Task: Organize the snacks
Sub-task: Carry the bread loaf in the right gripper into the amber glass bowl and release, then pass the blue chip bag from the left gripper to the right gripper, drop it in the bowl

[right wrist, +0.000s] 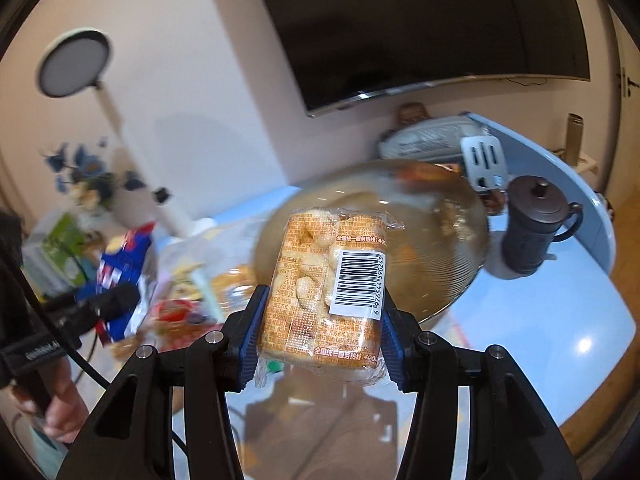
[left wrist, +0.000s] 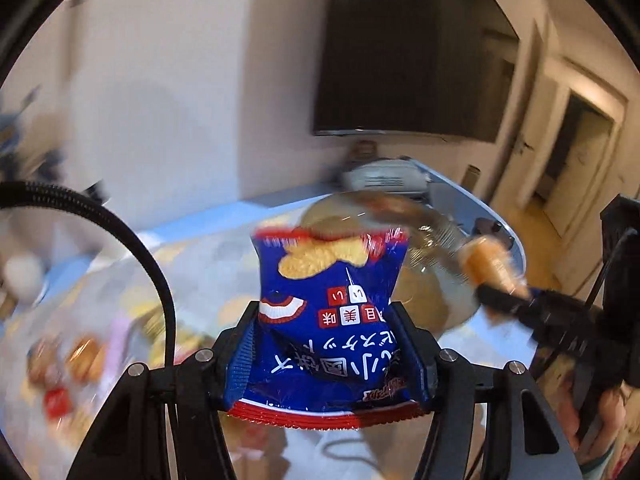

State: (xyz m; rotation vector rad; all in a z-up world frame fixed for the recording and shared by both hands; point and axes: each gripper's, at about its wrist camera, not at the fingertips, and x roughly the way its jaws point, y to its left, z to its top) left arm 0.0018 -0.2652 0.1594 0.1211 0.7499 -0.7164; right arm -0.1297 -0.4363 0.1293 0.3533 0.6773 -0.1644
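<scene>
My left gripper [left wrist: 326, 336] is shut on a blue snack bag [left wrist: 328, 312] with red edges and a picture of crackers, held above the table. In the right wrist view the same blue bag [right wrist: 124, 276] shows at the left in the other gripper. My right gripper [right wrist: 320, 316] is shut on an orange-printed clear pack of snacks [right wrist: 324, 292] with a barcode label. From the left wrist view that orange pack [left wrist: 492, 264] appears at the right. A large clear glass bowl [right wrist: 440, 240] stands just beyond both packs, its contents blurred; it is also in the left view as the bowl [left wrist: 428, 248].
Loose snack packs [left wrist: 76, 364] lie blurred on the light blue table [right wrist: 580, 320] at the left. A dark jug [right wrist: 536, 228] and a white holder [right wrist: 484, 160] stand right of the bowl. A white lamp stand [right wrist: 120, 120], blue flowers [right wrist: 84, 172] and a wall screen [right wrist: 420, 28] are behind.
</scene>
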